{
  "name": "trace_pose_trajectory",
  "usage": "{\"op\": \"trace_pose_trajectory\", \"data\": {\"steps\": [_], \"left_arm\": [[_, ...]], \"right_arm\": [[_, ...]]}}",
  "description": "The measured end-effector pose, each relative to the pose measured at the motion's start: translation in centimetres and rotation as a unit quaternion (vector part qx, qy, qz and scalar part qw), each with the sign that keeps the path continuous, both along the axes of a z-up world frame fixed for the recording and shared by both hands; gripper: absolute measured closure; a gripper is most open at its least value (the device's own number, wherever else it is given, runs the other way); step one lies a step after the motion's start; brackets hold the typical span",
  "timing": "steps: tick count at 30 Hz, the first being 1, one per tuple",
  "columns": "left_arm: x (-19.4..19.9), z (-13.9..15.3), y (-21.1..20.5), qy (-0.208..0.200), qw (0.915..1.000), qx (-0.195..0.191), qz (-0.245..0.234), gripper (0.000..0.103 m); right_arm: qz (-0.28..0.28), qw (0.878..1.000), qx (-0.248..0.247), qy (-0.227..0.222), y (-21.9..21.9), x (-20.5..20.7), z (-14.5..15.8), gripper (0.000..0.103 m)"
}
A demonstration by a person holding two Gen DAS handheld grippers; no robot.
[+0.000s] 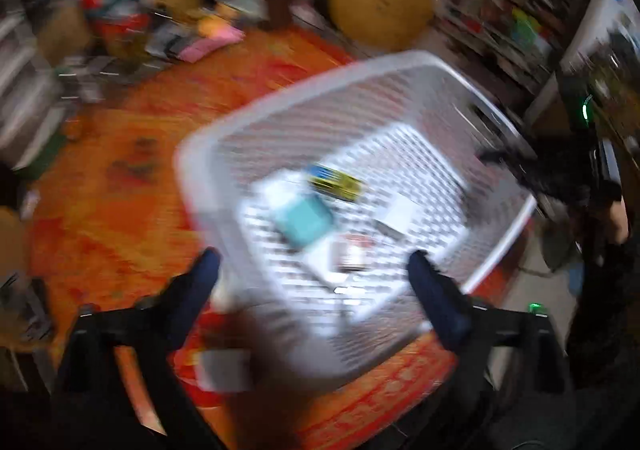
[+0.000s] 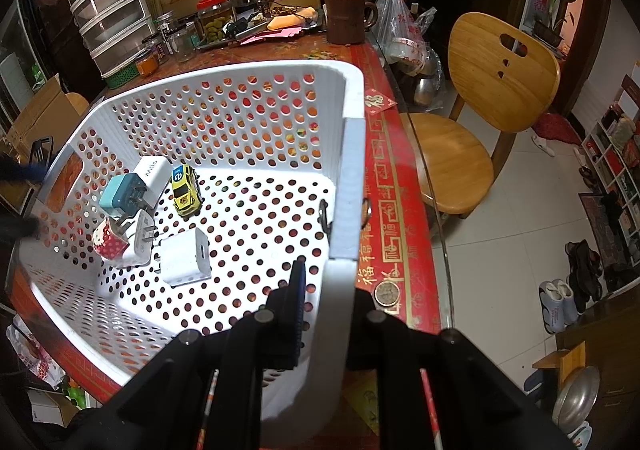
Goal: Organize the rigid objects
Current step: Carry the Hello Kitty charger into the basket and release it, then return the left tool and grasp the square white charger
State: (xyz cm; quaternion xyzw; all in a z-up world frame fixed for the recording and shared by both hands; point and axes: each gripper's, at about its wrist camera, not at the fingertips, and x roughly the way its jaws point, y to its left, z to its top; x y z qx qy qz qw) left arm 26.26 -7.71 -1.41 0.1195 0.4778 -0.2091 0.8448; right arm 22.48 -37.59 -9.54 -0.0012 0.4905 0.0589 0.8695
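A white perforated basket [image 2: 256,118] stands on the red table; it also shows blurred in the left wrist view [image 1: 404,98]. Inside lie a yellow toy car [image 2: 186,190], a teal charger [image 2: 120,200], a white charger [image 2: 154,170], a patterned plug [image 2: 114,246], a white plug [image 2: 142,238] and a white cube charger [image 2: 186,256]. My right gripper [image 2: 328,286] is shut on the basket's near right rim, one finger inside and one outside. My left gripper [image 1: 316,270] is open and empty above the basket's near edge. The left wrist view is motion-blurred.
Jars, a drawer unit [image 2: 108,10], a brown mug [image 2: 346,18] and clutter crowd the table's far side. A coin [image 2: 387,294] lies on the table right of the basket. A wooden chair [image 2: 480,122] stands beyond the table's right edge.
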Motion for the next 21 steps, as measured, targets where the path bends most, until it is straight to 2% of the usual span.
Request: {"op": "trace_pose_trajectory", "data": {"steps": [2, 4, 8, 12, 14, 21], "left_arm": [[0.1, 0.8, 4.4, -0.021, 0.9983, 0.002, 0.054, 0.002], [0.6, 0.1, 7.9, -0.017, 0.9955, 0.003, 0.093, 0.002], [2.2, -4.2, 11.9, 0.026, 0.9921, 0.012, 0.122, 0.002], [4.1, -9.9, 12.3, 0.080, 0.9911, 0.001, 0.107, 0.002], [5.0, -11.7, 11.6, 0.098, 0.9908, 0.000, 0.093, 0.002], [6.3, -14.2, 9.5, 0.112, 0.9923, -0.013, 0.053, 0.005]], "right_arm": [[0.000, 1.000, 0.001, 0.000, 0.0, 0.0, 0.0, 0.090], [0.000, 1.000, 0.000, 0.000, 0.2, 0.0, 0.0, 0.090], [-0.001, 1.000, 0.004, -0.001, 0.1, 0.0, 0.0, 0.090], [-0.002, 1.000, 0.003, 0.000, 0.1, 0.1, 0.1, 0.090], [-0.002, 1.000, 0.002, 0.001, 0.1, 0.1, 0.1, 0.090], [-0.002, 1.000, 0.001, 0.002, 0.0, 0.1, 0.2, 0.090]]}}
